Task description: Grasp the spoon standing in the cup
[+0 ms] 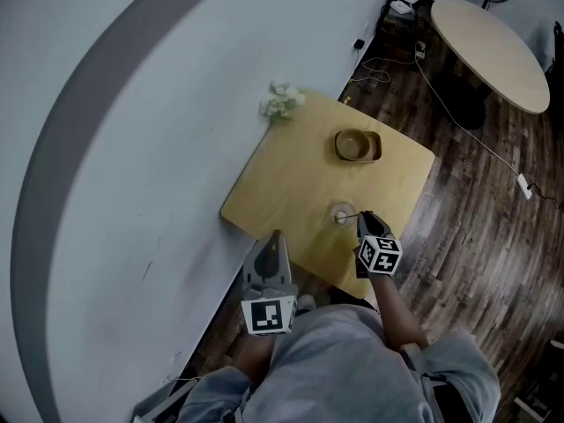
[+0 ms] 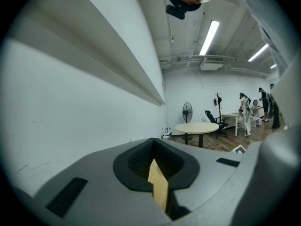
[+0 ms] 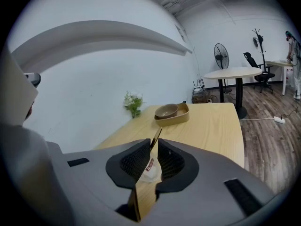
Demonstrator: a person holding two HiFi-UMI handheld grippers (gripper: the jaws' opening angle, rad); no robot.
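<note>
Right gripper view: your right tool straddles the spoon standing in the cup on the bench, jaws narrow but seemingly not pinching, so the final squeeze remains.

Beyond the cup you have bare table as far as the bowl; left of the cup the wall shuts you in, flowers against it.

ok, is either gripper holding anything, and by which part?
Left gripper: nothing. Right gripper has its jaws round the upper handle of the spoon in the cup; whether they pinch it yet cannot be told.
</note>
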